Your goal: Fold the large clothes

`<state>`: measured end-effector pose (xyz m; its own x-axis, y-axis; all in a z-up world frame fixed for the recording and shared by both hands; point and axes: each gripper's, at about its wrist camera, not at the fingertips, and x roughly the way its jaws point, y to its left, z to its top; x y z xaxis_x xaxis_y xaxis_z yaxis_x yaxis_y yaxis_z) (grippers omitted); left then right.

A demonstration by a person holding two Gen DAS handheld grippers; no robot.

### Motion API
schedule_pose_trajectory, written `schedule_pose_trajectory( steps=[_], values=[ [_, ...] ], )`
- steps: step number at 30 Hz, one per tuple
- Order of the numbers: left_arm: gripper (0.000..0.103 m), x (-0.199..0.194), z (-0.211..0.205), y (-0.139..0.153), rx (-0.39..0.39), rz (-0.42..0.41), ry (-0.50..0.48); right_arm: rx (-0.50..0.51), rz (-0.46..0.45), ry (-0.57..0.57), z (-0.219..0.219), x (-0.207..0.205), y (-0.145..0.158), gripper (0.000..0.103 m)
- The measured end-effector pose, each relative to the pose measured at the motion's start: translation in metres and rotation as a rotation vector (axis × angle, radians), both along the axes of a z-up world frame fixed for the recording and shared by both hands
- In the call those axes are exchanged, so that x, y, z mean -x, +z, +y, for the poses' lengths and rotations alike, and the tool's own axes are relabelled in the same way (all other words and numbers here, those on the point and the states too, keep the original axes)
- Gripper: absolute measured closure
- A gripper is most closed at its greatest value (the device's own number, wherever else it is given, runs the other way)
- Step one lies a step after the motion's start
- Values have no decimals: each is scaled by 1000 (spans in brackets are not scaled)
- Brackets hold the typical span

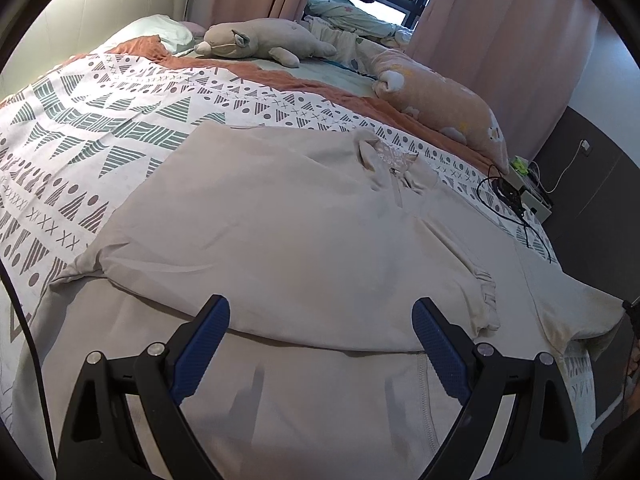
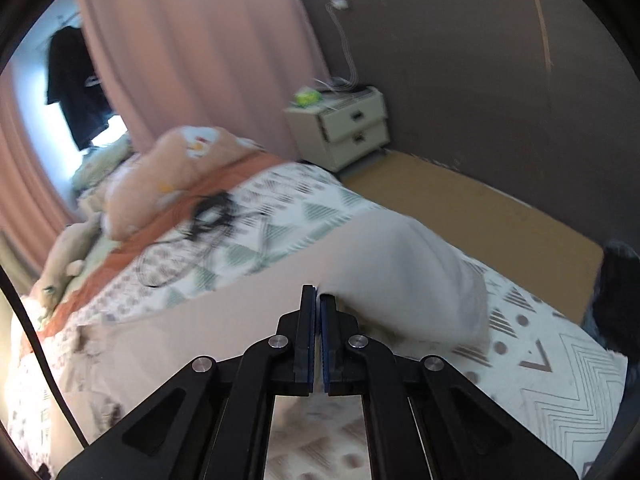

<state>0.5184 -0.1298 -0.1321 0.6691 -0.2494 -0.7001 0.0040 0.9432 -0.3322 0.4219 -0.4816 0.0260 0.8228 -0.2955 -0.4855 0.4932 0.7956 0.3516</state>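
A large beige zip-neck garment (image 1: 280, 232) lies spread on the patterned bedspread (image 1: 100, 128), collar toward the pillows and one sleeve folded across its lower part. My left gripper (image 1: 320, 308) hovers open over the near hem with nothing between its blue pads (image 1: 204, 340). In the right wrist view my right gripper (image 2: 317, 292) is shut on an edge of the garment's other sleeve (image 2: 404, 264), which is lifted off the bed and billows beyond the fingertips. The left wrist view shows that sleeve (image 1: 580, 308) pulled out to a point at the right edge.
A plush toy (image 1: 260, 40), an orange pillow (image 1: 440, 108) and heaped bedding lie at the head of the bed. Black cables (image 1: 516, 208) trail over the bed's right side. A white nightstand (image 2: 340, 128) stands by the dark wall, next to pink curtains (image 2: 192, 60).
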Motion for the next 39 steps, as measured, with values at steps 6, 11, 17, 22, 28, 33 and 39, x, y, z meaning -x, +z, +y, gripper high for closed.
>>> schedule_pose_trajectory(
  steps=[6, 11, 17, 22, 28, 33, 39],
  values=[
    [9, 3, 10, 13, 54, -21, -6, 58, -31, 125, 70, 3, 33, 103],
    [9, 6, 20, 22, 105, -38, 2, 95, -31, 240, 115, 3, 48, 103],
    [9, 6, 27, 26, 136, -47, 5, 121, -7, 358, 161, -6, 51, 103],
    [9, 6, 35, 27, 156, -46, 14, 120, 23, 457, 192, -22, 43, 103],
    [9, 4, 41, 25, 166, -39, 28, 30, 41, 562, 220, -42, 14, 103],
    [9, 3, 46, 23, 177, -33, 41, -120, 80, 623, 227, -65, -29, 103],
    [9, 3, 49, 23, 184, -30, 43, -172, 250, 666, 222, -90, -72, 75]
  ],
)
